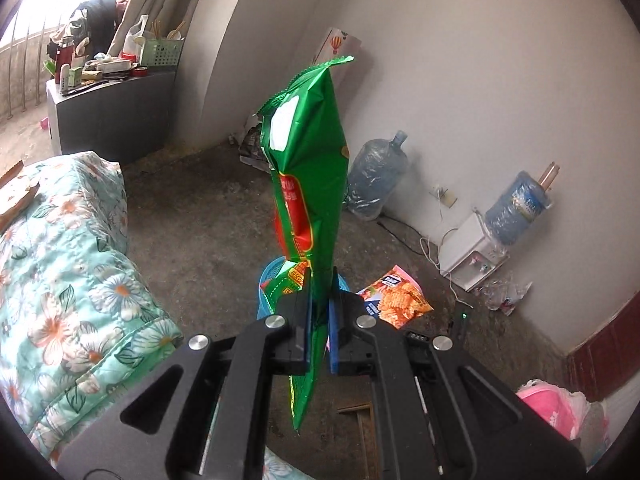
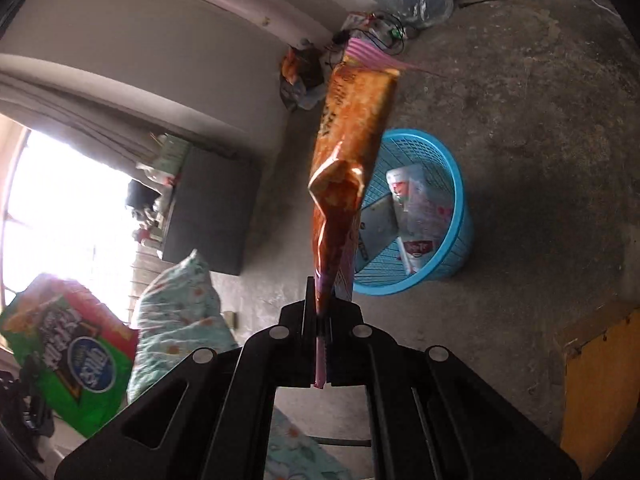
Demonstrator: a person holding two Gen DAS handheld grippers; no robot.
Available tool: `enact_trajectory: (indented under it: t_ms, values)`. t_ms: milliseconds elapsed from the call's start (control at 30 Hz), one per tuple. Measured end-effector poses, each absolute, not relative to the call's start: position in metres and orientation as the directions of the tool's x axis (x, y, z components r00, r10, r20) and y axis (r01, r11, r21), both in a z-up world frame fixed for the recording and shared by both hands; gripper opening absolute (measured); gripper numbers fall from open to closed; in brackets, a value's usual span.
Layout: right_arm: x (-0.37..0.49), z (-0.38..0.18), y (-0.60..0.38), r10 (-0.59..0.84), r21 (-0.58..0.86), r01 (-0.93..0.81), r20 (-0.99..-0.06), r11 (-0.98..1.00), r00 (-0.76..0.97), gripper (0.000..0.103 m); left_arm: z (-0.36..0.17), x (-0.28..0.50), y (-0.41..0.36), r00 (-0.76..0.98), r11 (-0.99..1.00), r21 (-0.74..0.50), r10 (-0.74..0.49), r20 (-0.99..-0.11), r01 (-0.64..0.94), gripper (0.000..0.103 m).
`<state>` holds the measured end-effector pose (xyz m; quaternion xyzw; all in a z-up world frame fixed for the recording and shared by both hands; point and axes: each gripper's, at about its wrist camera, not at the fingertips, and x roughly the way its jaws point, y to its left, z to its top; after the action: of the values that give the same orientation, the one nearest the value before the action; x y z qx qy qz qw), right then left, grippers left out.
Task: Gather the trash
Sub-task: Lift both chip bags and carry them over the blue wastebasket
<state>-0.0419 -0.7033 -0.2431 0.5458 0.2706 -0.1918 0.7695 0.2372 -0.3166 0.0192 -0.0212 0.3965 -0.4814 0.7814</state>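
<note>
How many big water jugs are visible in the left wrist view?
2: one blue water jug standing on the floor by the wall, another inverted on the white dispenser. Others may be hidden.

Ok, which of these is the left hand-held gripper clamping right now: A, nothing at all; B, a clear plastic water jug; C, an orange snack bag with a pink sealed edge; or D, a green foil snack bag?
D: in the left wrist view, the left hand-held gripper is shut on the green foil snack bag, which stands up between its blue pads above the blue plastic basket.
</note>
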Motion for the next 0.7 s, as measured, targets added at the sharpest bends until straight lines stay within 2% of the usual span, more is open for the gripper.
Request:
enact_trajectory:
  t_ms: [167,233,267,400,600,700]
  values:
    - [0.019,-0.289,-0.744,0.074,0.688,0.608,-0.684,0.396,0.726,0.008,0.007,0.250,-0.340,0.213,0.546,-0.382,-0.739,-0.639,0.745,0.004]
    - [0.030,-0.318,-0.769,0.101,0.650,0.653,-0.734,0.389,0.671,0.036,0.001,0.253,-0.351,0.205,0.546,-0.370,-0.726,-0.657,0.751,0.004]
    - [0.032,-0.330,-0.776,0.087,0.604,0.699,-0.777,0.383,0.623,0.038,-0.001,0.254,-0.357,0.200,0.545,-0.364,-0.721,-0.663,0.756,0.004]
    - [0.020,-0.355,-0.794,0.034,0.551,0.770,-0.819,0.321,0.572,0.039,-0.014,0.259,-0.384,0.148,0.519,-0.362,-0.705,-0.693,0.774,0.004]
    - [-0.014,-0.353,-0.791,-0.009,0.601,0.760,-0.783,0.249,0.622,0.040,-0.042,0.266,-0.447,0.038,0.453,-0.354,-0.658,-0.752,0.818,0.004]
    - [-0.016,-0.365,-0.796,-0.005,0.624,0.745,-0.766,0.234,0.643,0.040,-0.067,0.273,-0.486,-0.059,0.432,-0.410,-0.627,-0.777,0.804,0.005]
